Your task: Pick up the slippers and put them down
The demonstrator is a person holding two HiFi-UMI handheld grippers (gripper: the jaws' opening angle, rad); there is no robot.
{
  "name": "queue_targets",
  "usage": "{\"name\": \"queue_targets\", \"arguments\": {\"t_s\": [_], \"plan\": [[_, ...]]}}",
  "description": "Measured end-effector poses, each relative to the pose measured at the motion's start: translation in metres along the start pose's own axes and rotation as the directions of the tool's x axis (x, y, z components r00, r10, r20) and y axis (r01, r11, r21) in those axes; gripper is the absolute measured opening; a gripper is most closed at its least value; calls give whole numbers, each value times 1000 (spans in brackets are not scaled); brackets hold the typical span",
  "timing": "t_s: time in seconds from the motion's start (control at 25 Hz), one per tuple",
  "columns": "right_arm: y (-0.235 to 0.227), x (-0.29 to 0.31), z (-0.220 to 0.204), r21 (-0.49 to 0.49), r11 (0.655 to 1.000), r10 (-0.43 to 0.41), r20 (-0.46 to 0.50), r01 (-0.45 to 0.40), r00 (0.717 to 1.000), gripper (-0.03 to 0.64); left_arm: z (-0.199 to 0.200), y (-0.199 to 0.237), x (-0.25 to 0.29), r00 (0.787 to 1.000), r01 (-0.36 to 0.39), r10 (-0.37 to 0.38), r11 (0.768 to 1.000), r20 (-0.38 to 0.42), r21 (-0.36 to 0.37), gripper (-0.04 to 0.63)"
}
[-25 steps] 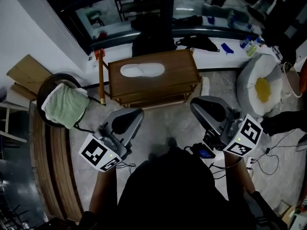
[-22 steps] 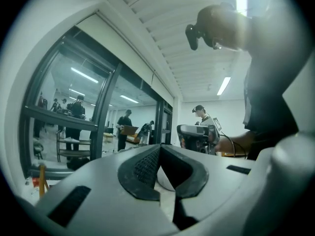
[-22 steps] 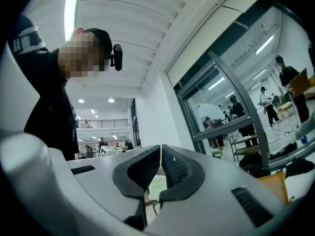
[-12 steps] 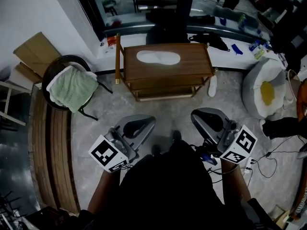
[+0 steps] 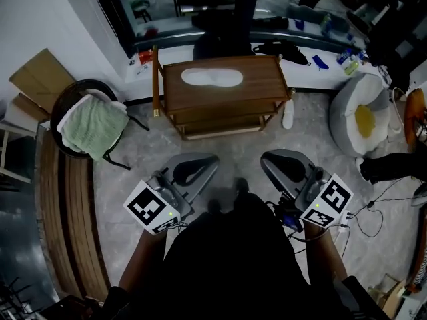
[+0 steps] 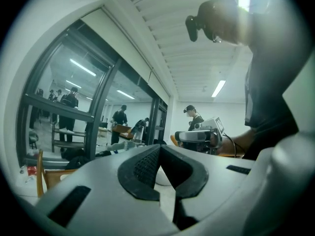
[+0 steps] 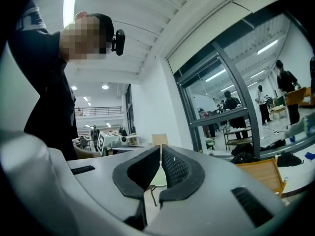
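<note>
Left hand-held gripper [image 5: 202,166] and right hand-held gripper [image 5: 272,163] are clenched empty, while the slipper [image 5: 211,77] lies crosswise on the surface [image 5: 260,84] ahead of us, nearer our left one.

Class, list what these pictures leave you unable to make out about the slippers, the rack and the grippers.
- Head view: the white slipper on the wooden rack is too small to tell one from a pair.
- Head view: the rack's lower shelves are hidden under its top.
- Left gripper view: a pale object beyond the left gripper is mostly hidden by its shut jaws.
- Head view: the person's torso hides whatever lies beneath it.
</note>
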State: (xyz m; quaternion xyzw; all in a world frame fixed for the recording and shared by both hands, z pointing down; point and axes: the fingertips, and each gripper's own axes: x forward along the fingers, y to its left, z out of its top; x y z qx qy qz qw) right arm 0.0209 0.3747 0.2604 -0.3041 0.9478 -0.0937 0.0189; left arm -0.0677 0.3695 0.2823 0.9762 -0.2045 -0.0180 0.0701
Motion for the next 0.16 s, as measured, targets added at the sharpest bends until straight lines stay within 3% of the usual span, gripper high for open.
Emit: {"name": "queue_targets", "arguments": {"t_s": [0.16], "plan": [[-10, -2, -5, 17, 999, -32, -8, 32, 999, 29, -1, 4, 3, 1000, 26, -26, 1000, -1, 2, 2]]}}
